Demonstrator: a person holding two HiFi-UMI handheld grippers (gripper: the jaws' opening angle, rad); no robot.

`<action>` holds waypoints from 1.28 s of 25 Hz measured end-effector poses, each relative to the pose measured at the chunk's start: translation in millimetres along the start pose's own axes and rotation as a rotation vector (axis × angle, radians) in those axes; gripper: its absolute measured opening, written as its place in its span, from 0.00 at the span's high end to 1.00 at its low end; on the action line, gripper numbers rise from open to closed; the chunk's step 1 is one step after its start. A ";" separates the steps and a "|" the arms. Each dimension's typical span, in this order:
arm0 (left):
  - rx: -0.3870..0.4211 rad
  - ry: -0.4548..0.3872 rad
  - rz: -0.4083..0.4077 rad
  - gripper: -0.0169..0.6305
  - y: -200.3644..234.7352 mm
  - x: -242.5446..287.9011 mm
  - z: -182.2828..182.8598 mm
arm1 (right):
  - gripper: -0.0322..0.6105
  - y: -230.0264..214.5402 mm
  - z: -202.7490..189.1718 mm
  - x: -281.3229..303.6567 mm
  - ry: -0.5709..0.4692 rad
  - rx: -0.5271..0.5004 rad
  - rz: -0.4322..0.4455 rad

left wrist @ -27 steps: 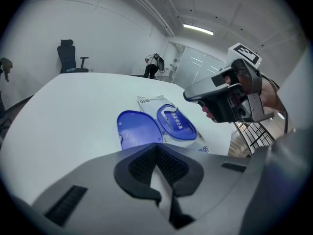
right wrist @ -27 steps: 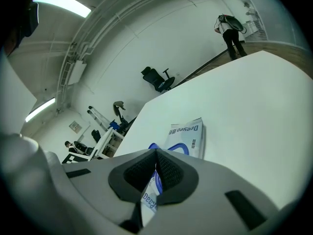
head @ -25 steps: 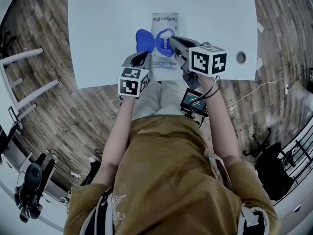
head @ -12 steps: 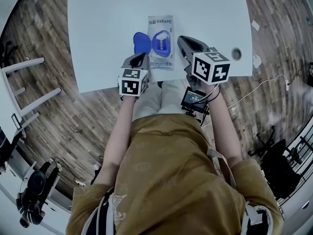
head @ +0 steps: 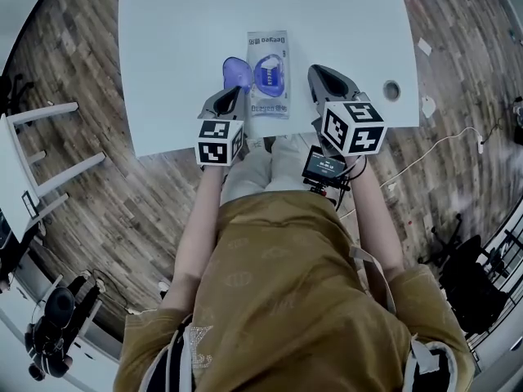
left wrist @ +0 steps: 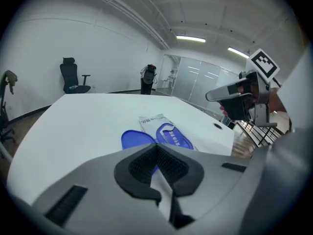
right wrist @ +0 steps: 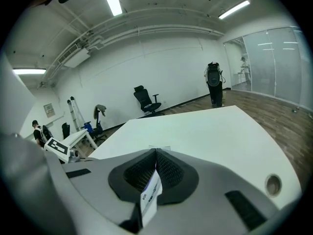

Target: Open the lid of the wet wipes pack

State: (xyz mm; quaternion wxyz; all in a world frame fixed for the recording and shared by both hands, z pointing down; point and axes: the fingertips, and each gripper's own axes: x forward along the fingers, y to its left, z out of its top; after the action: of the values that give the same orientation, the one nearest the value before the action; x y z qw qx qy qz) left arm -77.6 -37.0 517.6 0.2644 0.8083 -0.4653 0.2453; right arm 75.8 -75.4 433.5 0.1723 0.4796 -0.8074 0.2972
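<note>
The wet wipes pack point(head: 269, 84) lies flat on the white table point(head: 180, 39), its long side running away from me. Its blue lid point(head: 234, 73) stands flipped open to the left, and the oval opening shows. My left gripper point(head: 231, 96) hovers just left of the pack's near end, shut with nothing between its pads point(left wrist: 157, 148); the pack point(left wrist: 168, 131) and lid point(left wrist: 134, 139) lie just beyond it. My right gripper point(head: 320, 73) hangs to the right of the pack, shut on a small printed white label strip point(right wrist: 150, 195).
A round cable hole point(head: 391, 91) sits in the table to the right of the right gripper. A small screen device point(head: 324, 168) hangs at the person's waist. White frames point(head: 41, 137) stand on the wood floor at left. An office chair point(left wrist: 73, 77) is beyond the table.
The right gripper has drawn off the pack's opening, rightward and up. The left gripper has lifted slightly. The blue lid stays open.
</note>
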 end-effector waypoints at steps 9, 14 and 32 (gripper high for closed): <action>0.068 -0.175 -0.129 0.97 -42.9 -25.7 41.3 | 0.93 -12.1 22.2 -39.7 -0.130 -0.008 -0.054; 0.133 -0.260 -0.102 0.97 -59.6 -41.2 74.0 | 0.94 -17.6 39.8 -64.0 -0.194 -0.045 -0.066; 0.159 -0.548 0.188 0.97 -15.9 -117.4 178.8 | 0.94 -1.0 105.6 -114.4 -0.456 -0.149 -0.104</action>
State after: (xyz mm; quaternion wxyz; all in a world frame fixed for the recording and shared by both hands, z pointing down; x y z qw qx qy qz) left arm -89.1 -74.3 306.7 0.0412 0.8159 -0.5715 0.0772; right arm 132.4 -67.0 288.7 0.0357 0.5612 -0.8193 0.1118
